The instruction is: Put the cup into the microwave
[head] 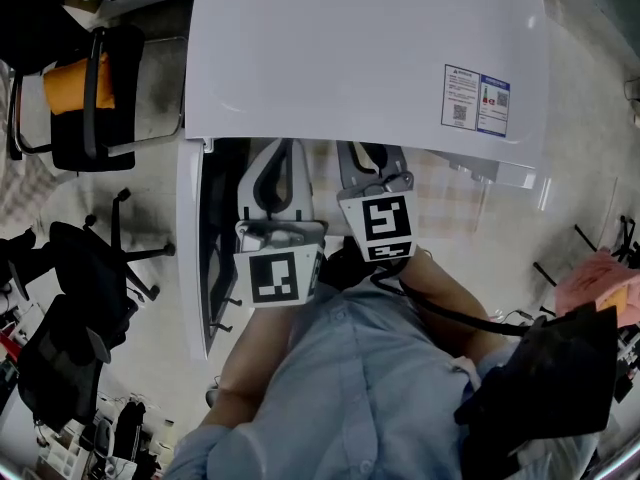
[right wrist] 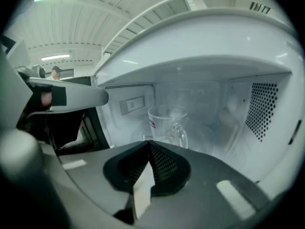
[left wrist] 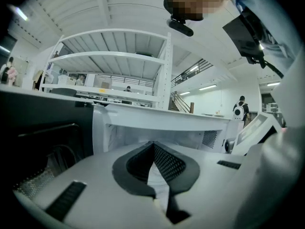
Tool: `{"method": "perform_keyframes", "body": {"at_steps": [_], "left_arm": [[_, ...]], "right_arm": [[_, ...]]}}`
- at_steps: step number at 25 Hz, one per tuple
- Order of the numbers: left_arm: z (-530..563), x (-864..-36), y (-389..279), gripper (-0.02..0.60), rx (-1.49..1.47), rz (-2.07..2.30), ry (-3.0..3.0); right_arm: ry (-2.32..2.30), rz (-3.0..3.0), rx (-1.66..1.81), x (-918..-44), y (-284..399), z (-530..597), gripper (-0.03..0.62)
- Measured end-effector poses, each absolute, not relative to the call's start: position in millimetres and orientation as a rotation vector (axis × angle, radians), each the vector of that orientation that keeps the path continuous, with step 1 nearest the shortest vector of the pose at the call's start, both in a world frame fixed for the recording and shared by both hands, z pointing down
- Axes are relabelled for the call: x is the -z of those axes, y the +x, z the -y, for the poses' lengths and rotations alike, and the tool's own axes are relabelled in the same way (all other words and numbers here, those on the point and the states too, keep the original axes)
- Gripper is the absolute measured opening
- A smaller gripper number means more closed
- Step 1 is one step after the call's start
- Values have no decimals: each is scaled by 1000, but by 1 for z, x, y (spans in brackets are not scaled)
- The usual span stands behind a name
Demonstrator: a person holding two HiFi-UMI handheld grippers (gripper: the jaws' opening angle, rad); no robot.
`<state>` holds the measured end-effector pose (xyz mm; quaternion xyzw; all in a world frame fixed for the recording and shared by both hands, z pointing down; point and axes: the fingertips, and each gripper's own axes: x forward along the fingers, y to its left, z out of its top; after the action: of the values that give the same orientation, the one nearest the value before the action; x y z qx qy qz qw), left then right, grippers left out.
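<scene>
A clear glass cup [right wrist: 167, 124] with a handle stands upright inside the white microwave [right wrist: 200, 46], on its glass turntable. My right gripper [right wrist: 150, 146] is shut and empty, a little in front of the cup and not touching it. My left gripper [left wrist: 153, 145] is also shut with nothing in it and points at the microwave's open cavity [left wrist: 162, 133]. In the head view both grippers, left [head: 284, 158] and right [head: 366, 160], reach under the microwave's top [head: 360, 48], side by side. The cup is hidden there.
The microwave door [head: 207, 258] hangs open at the left, its dark window [left wrist: 38, 142] close beside my left gripper. The perforated inner wall [right wrist: 262, 109] bounds the cavity on the right. Office chairs [head: 90, 78] stand on the floor at the left.
</scene>
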<state>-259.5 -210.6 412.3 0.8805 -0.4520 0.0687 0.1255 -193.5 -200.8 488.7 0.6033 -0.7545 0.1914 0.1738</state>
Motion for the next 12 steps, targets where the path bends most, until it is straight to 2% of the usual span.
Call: {"method": "perform_keyframes", "body": {"at_steps": [12], "left_arm": [[144,-345,-251,8,-150,1465,2562]], "right_arm": [[1574,2363,-467,-397,-197,129,2]]}}
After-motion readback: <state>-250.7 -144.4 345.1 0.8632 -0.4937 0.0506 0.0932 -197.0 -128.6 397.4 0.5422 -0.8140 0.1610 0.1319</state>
